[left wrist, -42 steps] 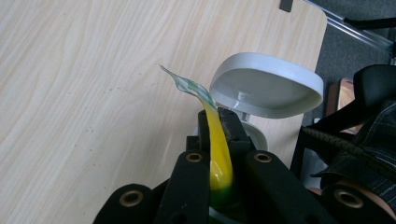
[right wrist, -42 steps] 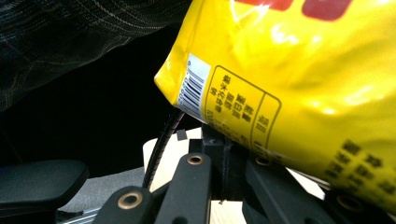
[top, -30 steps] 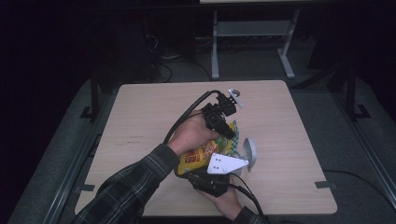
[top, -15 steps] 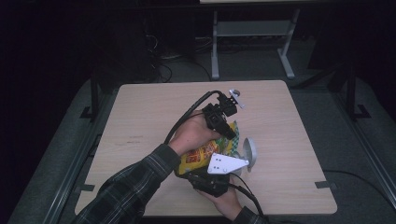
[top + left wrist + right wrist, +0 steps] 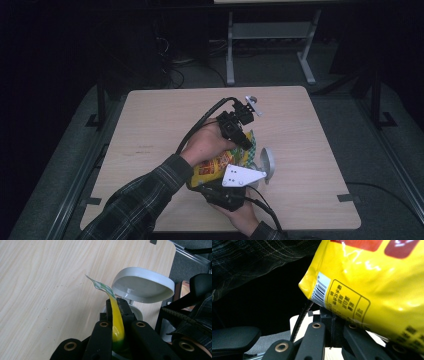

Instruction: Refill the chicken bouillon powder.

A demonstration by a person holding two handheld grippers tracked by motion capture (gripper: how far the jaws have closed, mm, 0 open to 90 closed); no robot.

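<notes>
So both claws are clamped on the crinkly yellow plastic snack bag point(image 5: 216, 167), held up over the light wooden desk point(image 5: 150, 130) near its front edge, toward the right. The left claw point(image 5: 239, 131) pinches the bag's top seam, while the right claw point(image 5: 227, 192) grips it from below. The left gripper view shows the thin yellow seam point(image 5: 116, 317) squeezed between its jaws, plus a grey round flip-lid plastic container point(image 5: 143, 287) just beyond. The right gripper view gets the barcode point(image 5: 320, 290) and printed back panel.
</notes>
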